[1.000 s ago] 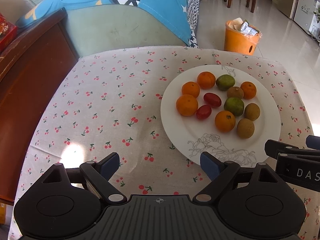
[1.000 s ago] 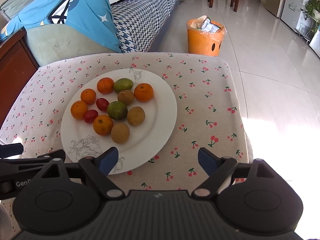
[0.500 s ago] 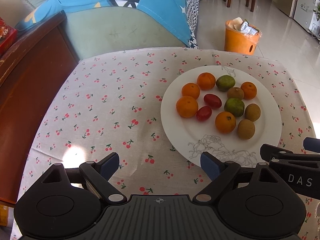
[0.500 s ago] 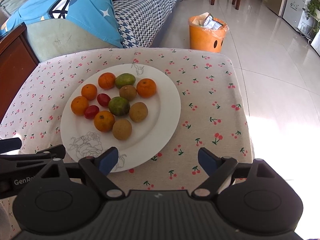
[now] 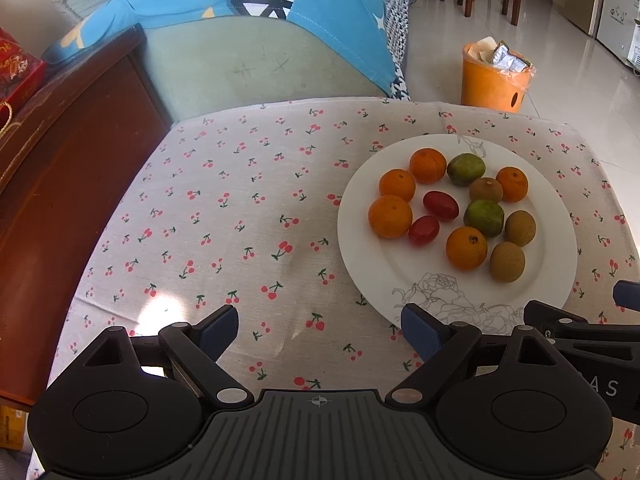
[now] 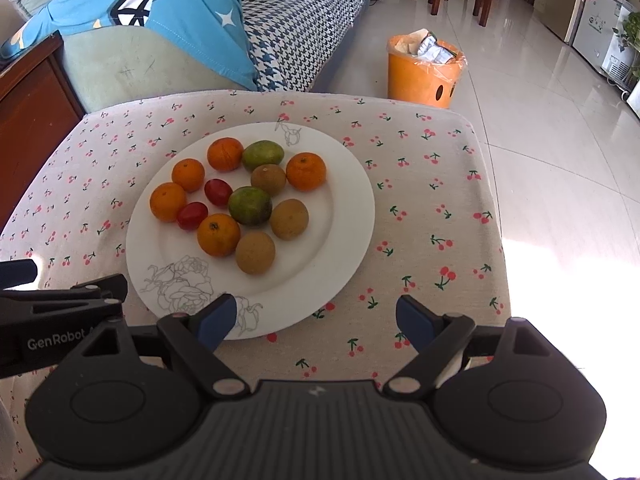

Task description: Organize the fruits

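Note:
A white plate (image 5: 360, 264) (image 6: 344, 240) on the cherry-print tablecloth (image 5: 224, 216) holds several oranges (image 5: 390, 216) (image 6: 218, 234), two red tomatoes (image 5: 440, 205) (image 6: 218, 192), two green fruits (image 5: 484, 218) (image 6: 250, 205) and three brown kiwis (image 5: 507, 261) (image 6: 255, 252). My left gripper (image 5: 320, 330) is open and empty, over the cloth just left of the plate's near rim. My right gripper (image 6: 316, 320) is open and empty at the plate's near right rim; it also shows in the left wrist view (image 5: 576, 328).
A dark wooden cabinet (image 5: 60, 168) stands left of the table, with a red box (image 5: 16, 72) on it. A sofa with a blue cushion (image 5: 248, 12) is behind. An orange waste bin (image 6: 424, 70) stands on the tiled floor beyond the table.
Both grippers have moved slightly forward toward the plate. The fruits have not moved and both grippers stay open.

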Available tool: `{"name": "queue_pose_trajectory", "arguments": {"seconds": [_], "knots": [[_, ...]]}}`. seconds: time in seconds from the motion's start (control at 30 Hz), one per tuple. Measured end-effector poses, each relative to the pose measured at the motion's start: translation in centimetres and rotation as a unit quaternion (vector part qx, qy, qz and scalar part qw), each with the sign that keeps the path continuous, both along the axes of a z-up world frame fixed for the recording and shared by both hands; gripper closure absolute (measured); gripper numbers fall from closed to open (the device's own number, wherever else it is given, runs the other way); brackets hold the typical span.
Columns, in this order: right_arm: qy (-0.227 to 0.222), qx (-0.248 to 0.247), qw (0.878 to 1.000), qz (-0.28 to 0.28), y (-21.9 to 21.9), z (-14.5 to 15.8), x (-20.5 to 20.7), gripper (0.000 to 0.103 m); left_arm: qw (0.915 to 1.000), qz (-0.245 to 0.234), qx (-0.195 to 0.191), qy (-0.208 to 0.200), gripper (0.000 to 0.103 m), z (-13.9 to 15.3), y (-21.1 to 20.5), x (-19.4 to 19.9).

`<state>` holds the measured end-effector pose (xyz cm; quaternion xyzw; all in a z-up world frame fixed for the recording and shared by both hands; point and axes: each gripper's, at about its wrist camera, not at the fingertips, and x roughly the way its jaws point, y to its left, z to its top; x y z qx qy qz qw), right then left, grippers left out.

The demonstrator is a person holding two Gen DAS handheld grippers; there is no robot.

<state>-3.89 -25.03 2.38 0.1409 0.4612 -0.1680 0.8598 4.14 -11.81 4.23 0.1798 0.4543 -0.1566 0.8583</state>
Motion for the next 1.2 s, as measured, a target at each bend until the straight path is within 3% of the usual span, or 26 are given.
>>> {"name": "queue_pose_trajectory", "arguments": {"seconds": [0.67,1.2], "knots": [[-0.015,-0.007,0.999,0.045,1.9,-0.3,-0.5,0.016,0.9996,0.01,0.02,-0.015,0.014,-0.1,2.0,-1.3],[-0.034,-0.009,0.993,0.112,6.1,-1.2,-3.2,0.016,0.9991,0.04,0.006,0.016,0.013,-1.3,6.9,-4.1]]}}
